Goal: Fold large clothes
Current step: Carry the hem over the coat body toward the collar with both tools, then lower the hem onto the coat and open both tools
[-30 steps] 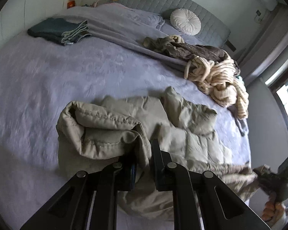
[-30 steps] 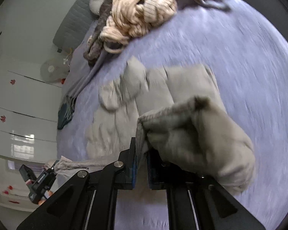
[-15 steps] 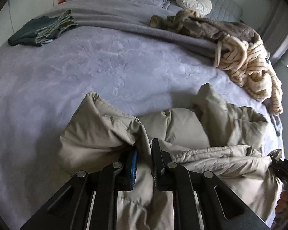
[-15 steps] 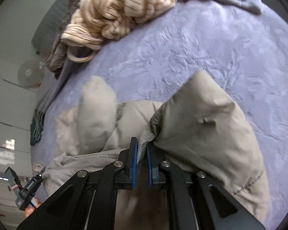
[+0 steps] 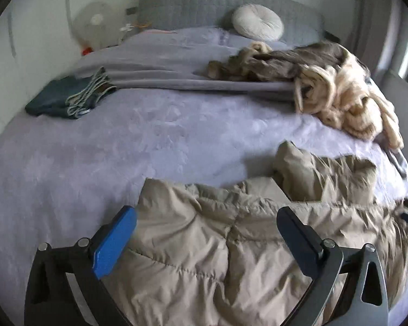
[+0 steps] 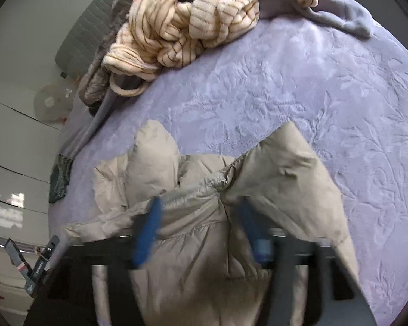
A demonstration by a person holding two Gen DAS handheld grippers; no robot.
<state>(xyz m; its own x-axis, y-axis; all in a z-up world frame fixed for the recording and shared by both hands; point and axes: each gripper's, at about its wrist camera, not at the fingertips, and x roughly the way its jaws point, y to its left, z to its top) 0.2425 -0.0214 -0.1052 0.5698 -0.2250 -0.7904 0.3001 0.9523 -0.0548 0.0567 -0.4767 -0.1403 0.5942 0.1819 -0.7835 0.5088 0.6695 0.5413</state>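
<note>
A beige puffer jacket lies folded over on the purple bedspread at the near edge. My left gripper is open, its jaws wide apart just above the jacket's near fold, holding nothing. In the right wrist view the same jacket lies under my right gripper, which is open and motion-blurred, with the fabric loose between its blue pads. The left gripper's body also shows in the right wrist view at the lower left.
A cream striped fluffy garment and a brown one are piled at the back right. Folded dark teal clothes lie at the left. A round white cushion leans on the grey headboard. A fan stands beside the bed.
Both grippers have opened and let go of the jacket. The lifted edge has been laid down forward over the jacket. The left camera view has risen and levelled toward the headboard.
</note>
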